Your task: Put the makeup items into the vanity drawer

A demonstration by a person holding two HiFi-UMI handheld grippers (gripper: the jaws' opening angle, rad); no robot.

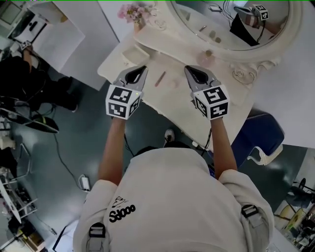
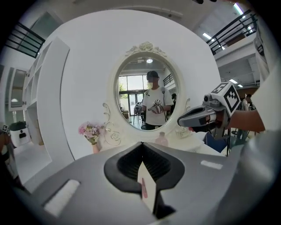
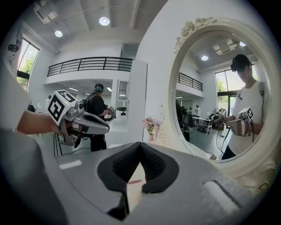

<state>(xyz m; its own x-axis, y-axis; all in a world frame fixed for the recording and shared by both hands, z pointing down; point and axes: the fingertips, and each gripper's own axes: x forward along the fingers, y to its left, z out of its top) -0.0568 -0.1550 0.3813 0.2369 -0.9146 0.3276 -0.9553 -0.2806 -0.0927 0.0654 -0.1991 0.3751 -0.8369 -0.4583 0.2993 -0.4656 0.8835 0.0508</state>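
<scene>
The left gripper (image 1: pixel 142 69) and the right gripper (image 1: pixel 189 69) are both closed and empty, above the front part of the vanity table (image 1: pixel 178 105). A pink makeup stick (image 1: pixel 160 78) lies near the middle of this table.

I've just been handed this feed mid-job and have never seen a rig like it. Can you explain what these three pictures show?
There is no robot: a person holds a two-jaw gripper in each hand. The head view looks down from a camera on the person's head; the left gripper shows on its left, the right gripper on its right. The cubes with square markers belong to the grippers. The other two pictures come from a camera riding on each gripper, looking along its jaws. Both grippers are shut and hold nothing. They hover over a cream vanity table with an oval mirror. On it are a pink stick, a small pink bottle and pink flowers.
</scene>
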